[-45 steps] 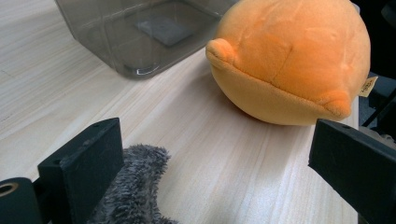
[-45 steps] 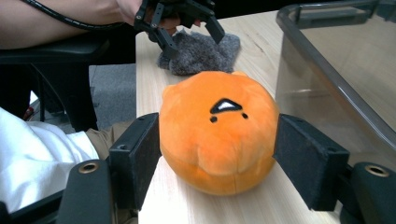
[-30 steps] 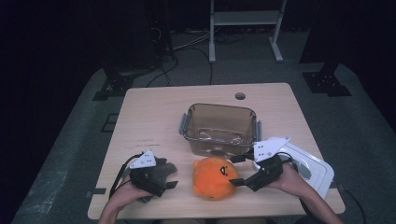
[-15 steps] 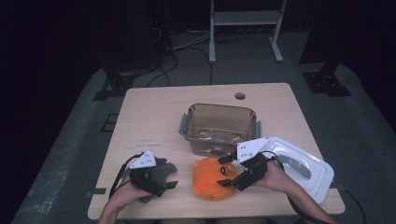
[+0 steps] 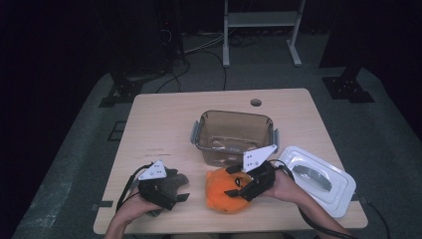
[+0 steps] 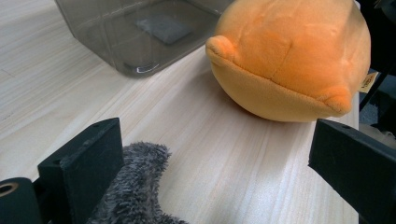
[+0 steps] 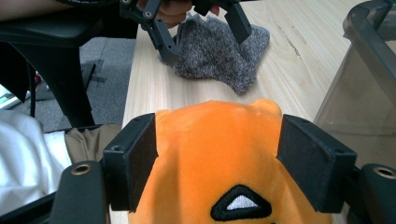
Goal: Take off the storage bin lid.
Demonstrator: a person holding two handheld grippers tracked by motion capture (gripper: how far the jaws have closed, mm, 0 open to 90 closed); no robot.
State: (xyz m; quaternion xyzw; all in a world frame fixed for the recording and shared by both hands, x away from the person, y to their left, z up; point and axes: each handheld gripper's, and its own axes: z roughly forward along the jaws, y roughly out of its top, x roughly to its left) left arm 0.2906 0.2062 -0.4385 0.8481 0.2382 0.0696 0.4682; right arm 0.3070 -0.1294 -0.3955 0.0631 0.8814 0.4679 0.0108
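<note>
An orange plush toy [image 5: 219, 197] [image 6: 289, 56] lies near the table's front edge. My right gripper [image 5: 233, 188] [image 7: 217, 135] has come in from the right, and its jaws press the toy [image 7: 215, 154] on both sides. Left of it lies a grey fuzzy toy [image 5: 173, 178] [image 7: 219, 51]. My left gripper [image 5: 180, 190] [image 6: 217, 140] rests low over it with its jaws wide open and pointing at the orange toy. The grey fur [image 6: 135, 186] sits against one jaw's inner side. The right gripper view also shows the left gripper [image 7: 205, 39] over the grey toy.
A clear smoky plastic container [image 5: 234, 132] [image 6: 140, 32] [image 7: 369, 84] stands open just behind the orange toy. Its white lid [image 5: 316, 179] lies flat at the front right. The table [image 5: 164, 124] has a cable hole [image 5: 256, 102] at the back.
My right gripper slid left from beside the lid onto the orange toy, and its jaws now clasp it. The left gripper and the grey toy stayed put.
</note>
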